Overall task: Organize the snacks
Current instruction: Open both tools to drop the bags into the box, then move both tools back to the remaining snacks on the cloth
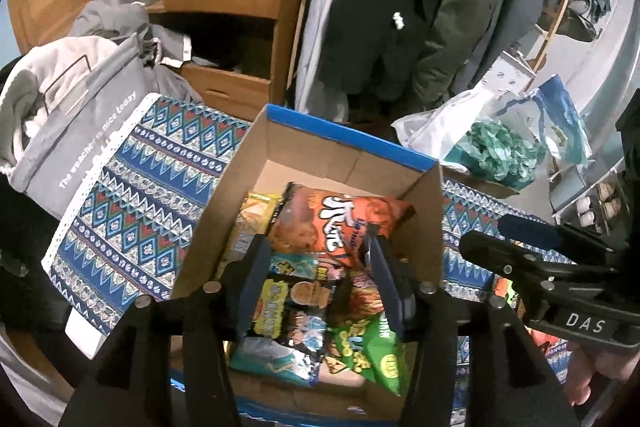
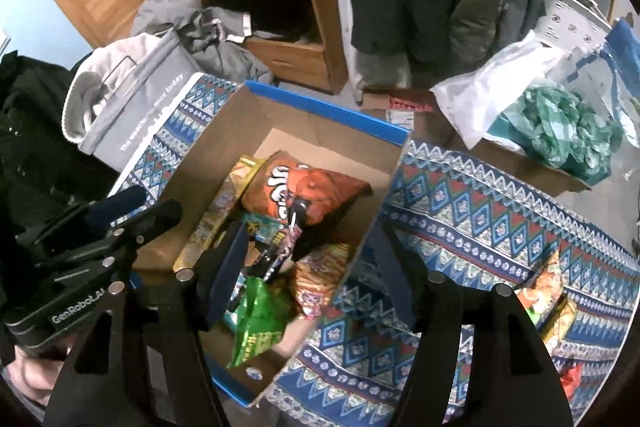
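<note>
Snack packets fill the brown cardboard box (image 1: 352, 155); both the left gripper (image 1: 320, 279) and right gripper (image 2: 308, 263) hang open, empty; next, fetch the loose orange packet (image 2: 544, 291) from the patterned cloth.

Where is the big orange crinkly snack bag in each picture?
Left wrist view: the orange snack bag lies mid-frame in the brown cardboard box, towards its far end.
Right wrist view: orange snack bag, centre, same box.
Shared landmark: the box's blue far rim.

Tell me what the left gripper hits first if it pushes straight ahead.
Probably the black-and-yellow snack packet lying in the cardboard box, right between the left gripper and its open jaws; depth is hard to judge.
</note>
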Demonstrator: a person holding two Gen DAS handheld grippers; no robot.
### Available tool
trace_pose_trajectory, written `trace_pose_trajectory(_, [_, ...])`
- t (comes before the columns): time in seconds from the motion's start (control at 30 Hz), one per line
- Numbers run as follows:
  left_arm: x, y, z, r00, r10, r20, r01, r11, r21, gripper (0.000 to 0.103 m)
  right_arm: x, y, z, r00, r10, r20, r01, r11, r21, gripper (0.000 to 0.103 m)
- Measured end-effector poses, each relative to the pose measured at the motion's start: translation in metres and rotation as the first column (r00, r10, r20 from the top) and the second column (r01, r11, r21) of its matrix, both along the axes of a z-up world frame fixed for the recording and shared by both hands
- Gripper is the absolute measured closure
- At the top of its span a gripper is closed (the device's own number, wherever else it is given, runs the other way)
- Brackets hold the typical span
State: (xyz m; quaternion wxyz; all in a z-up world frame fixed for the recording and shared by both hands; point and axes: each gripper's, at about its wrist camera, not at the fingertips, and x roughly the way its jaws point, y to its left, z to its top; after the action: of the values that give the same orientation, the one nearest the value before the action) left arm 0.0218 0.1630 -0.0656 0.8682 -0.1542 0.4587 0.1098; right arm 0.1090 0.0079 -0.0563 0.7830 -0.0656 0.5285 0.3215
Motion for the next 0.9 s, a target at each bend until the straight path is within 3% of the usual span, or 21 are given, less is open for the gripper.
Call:
trace_pose_trajectory(0.47, [0.023,-0.072,0.006,0.99,-0.137,0.019,0.137,0.991,0.003,0.038,0.007,-0.081,-0.007,0.99,-0.144,-0.015,0.143,0.989,-0.03,0.037])
trace_pose_trajectory(0.63, [0.03,-0.106,0.007,0.978,-0.205,0.027,0.205,0.979,0.016,0.031,0.009,-0.123,-0.015,0.977,-0.213,-0.032,0.211,0.976,-0.05,0.034])
trace_pose_trajectory(0.9, [0.047,-0.161,-0.006,0.95,-0.312,-0.014,0.312,0.95,0.028,0.03,0.009,-0.188,-0.03,0.95,-0.311,-0.045,0.306,0.948,-0.088,0.033])
